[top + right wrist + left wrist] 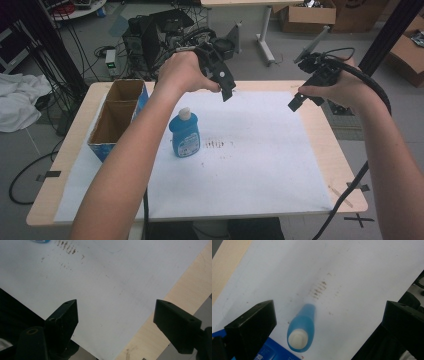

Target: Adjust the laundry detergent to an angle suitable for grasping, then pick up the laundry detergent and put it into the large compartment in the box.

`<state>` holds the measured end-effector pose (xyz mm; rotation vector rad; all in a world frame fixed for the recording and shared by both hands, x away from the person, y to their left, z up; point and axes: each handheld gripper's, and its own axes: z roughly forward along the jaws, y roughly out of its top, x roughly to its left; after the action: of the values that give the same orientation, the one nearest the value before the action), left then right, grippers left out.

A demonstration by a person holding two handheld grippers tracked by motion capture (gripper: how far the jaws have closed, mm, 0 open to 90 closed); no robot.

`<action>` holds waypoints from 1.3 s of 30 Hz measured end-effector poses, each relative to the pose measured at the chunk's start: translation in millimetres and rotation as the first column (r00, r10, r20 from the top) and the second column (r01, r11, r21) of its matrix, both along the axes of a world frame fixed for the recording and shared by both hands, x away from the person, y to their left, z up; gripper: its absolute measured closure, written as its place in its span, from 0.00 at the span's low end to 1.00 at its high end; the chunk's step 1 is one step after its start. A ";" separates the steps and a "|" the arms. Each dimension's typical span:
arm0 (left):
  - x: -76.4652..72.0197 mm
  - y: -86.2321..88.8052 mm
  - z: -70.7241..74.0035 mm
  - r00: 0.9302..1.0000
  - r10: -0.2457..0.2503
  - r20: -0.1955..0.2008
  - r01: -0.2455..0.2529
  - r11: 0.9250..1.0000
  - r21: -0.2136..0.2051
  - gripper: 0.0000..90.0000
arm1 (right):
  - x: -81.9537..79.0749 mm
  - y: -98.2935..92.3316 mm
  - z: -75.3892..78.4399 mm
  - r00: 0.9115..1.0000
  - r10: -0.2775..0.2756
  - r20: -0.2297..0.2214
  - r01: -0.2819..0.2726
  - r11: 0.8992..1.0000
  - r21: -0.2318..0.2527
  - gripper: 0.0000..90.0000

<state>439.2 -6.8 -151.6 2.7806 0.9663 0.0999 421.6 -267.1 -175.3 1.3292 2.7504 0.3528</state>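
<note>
A blue bottle point(184, 135) with a white cap stands upright on the white sheet point(250, 165), left of the table's middle. My left gripper point(226, 89) hangs in the air above the sheet's far edge, up and to the right of the bottle. Looking down in the left gripper view, the bottle point(301, 328) lies well below my left gripper point(329, 315), whose jaws are open wide and hold nothing. My right gripper point(297, 102) hovers over the sheet's far right part. In the right gripper view my right gripper point(115, 312) is open above bare sheet.
An open cardboard box point(117, 115) with blue sides stands at the table's left, close to the bottle. Brown smudges point(216, 144) mark the sheet beside the bottle. Bare wooden table point(335, 160) borders the sheet on the right. Cables and equipment point(150, 37) sit on the floor beyond.
</note>
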 end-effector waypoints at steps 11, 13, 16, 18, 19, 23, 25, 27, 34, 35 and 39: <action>-0.7 -0.3 0.6 1.000 -0.006 0.000 0.006 1.000 -0.001 0.00 | 0.9 1.2 -2.0 1.000 0.005 -0.003 -0.005 1.000 -0.001 0.22; -0.7 0.0 0.8 1.000 -0.008 0.000 0.008 1.000 -0.001 0.00 | 0.9 1.3 -2.5 1.000 0.004 -0.004 -0.004 1.000 0.001 0.22; -0.1 1.6 1.0 1.000 -0.002 -0.001 0.002 1.000 -0.003 0.00 | 1.8 0.3 -4.6 1.000 0.006 -0.007 -0.006 1.000 0.000 0.22; -0.2 2.3 0.7 1.000 -0.001 0.002 0.001 1.000 -0.002 0.00 | 2.3 -0.3 -5.1 1.000 0.003 -0.008 -0.003 1.000 0.002 0.22; -0.3 2.6 0.6 1.000 -0.001 0.002 0.001 1.000 -0.002 0.00 | 2.5 -0.6 -5.5 1.000 0.001 -0.008 -0.001 1.000 0.004 0.22; -1.0 3.6 1.2 1.000 0.004 0.003 -0.004 1.000 0.001 0.00 | 3.8 -1.6 -6.8 1.000 0.004 -0.012 -0.004 1.000 0.004 0.22; -1.5 4.1 1.9 1.000 0.002 0.005 -0.002 1.000 -0.003 0.00 | 4.2 -2.3 -7.0 1.000 0.003 -0.008 -0.003 1.000 0.002 0.21; -1.8 4.6 2.0 1.000 0.008 0.009 -0.008 1.000 -0.009 0.00 | 3.9 -1.9 -7.3 1.000 0.007 -0.010 -0.007 1.000 0.005 0.22; -1.6 3.2 -1.7 1.000 0.005 0.000 -0.005 1.000 0.005 0.00 | 3.5 -2.8 -6.0 1.000 0.011 0.003 -0.011 1.000 0.017 0.21; -1.7 3.4 -1.5 1.000 0.007 0.002 -0.007 1.000 0.004 0.00 | 3.4 -2.6 -6.6 1.000 0.009 0.001 -0.009 1.000 0.019 0.21; -2.7 3.7 -0.5 1.000 0.008 -0.002 -0.008 1.000 0.005 0.00 | 3.3 -3.9 -9.5 1.000 0.014 -0.006 -0.014 1.000 0.013 0.22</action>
<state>436.5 -3.1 -152.1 2.7820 0.9786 0.1010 425.0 -271.0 -184.7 1.3163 2.7684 0.3688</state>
